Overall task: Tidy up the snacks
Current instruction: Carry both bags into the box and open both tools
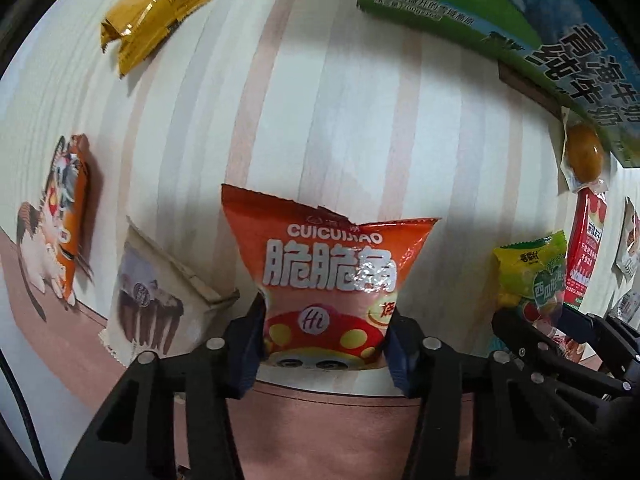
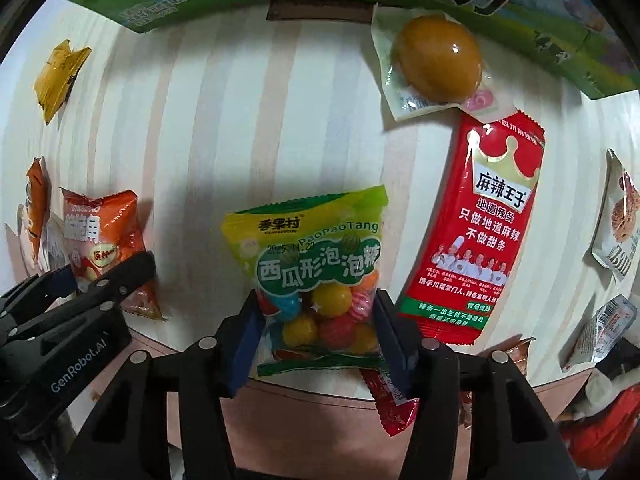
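**Both jaws clamped on packets**

The left gripper (image 1: 324, 344) pinches the orange crisp packet (image 1: 328, 276) by its lower sides; the right gripper (image 2: 318, 336) squeezes the gumball bag (image 2: 316, 276) likewise. Both packets stand lengthwise ahead over the table (image 1: 320, 120).

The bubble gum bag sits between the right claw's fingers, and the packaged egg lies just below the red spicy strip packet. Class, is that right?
Not quite. The bubble gum bag is between the right claw, but the right wrist view shows the packaged egg above the red spicy strip packet, toward the milk carton.
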Motion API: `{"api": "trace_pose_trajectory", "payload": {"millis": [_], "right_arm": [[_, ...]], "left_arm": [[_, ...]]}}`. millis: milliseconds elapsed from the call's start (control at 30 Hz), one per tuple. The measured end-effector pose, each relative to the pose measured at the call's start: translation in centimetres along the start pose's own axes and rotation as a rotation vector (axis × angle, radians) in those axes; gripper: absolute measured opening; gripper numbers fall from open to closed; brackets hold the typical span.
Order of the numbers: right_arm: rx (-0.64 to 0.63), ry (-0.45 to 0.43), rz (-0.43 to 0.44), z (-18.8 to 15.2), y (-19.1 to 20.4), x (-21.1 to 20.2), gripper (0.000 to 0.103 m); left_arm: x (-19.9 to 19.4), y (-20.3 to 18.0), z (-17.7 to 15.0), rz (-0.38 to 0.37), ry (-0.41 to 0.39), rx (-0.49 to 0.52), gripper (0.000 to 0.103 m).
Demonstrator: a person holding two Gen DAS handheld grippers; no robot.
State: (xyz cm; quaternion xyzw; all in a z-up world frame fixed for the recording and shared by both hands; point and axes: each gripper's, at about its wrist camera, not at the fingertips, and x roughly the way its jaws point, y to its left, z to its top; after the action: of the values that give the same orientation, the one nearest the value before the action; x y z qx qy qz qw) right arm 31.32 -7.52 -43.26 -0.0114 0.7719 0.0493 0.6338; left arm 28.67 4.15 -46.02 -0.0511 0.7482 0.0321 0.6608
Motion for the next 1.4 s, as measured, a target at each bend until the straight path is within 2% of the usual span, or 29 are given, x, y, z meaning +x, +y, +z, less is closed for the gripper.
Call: {"api": "trace_pose_trajectory", "payload": {"millis": [100,233,367,500,667,833,933,1067,1200,1400], "right_arm": [[0.008,-0.016,0.005,-2.1,0.7,0.4,0.055],[0.03,-0.022,0.042,-3.3,-0.8,0.9,0.053],[0.05,-0.039,0.088,-4.6,-1.9,-0.5,0.052],[0.07,-0.067,0.146,-6.1,-3.2,-2.5,0.051],[0.081,-0.143,0.235,-7.1,-5.0,-8.7,0.051],[0.117,-0.256,0.307,-7.0,-7.8,-15.6,0.051],[0.141,-0.341,0.329,-5.1,-9.5,-20.0,0.051],[0.174,-0.419,0.278,-0.5,-11.1,-23.8,0.051],[0.213,-0.423,0.21,6.3,-12.9,-22.8,0.051],[0.287,-0.392,0.13,14.5,-15.7,-20.6,0.051]], "left_arm": [[-1.1,-1.4,-0.3,0.012,-0.015,0.008,0.046],[-2.6,-0.3,-0.8,0.019,-0.049,0.013,0.046],[-4.8,-0.5,-2.1,0.0,-0.101,0.027,0.045],[-8.7,-0.8,-2.7,-0.033,-0.16,0.046,0.045],[-15.1,-1.6,-2.1,-0.106,-0.246,0.072,0.045],[-21.8,-2.4,1.1,-0.182,-0.332,0.114,0.045],[-24.6,-3.3,4.0,-0.187,-0.365,0.141,0.045],[-25.9,-5.0,9.0,-0.14,-0.384,0.167,0.046],[-25.3,-6.0,15.3,-0.082,-0.347,0.172,0.046],[-20.6,-6.0,23.6,0.014,-0.218,0.167,0.046]]}}
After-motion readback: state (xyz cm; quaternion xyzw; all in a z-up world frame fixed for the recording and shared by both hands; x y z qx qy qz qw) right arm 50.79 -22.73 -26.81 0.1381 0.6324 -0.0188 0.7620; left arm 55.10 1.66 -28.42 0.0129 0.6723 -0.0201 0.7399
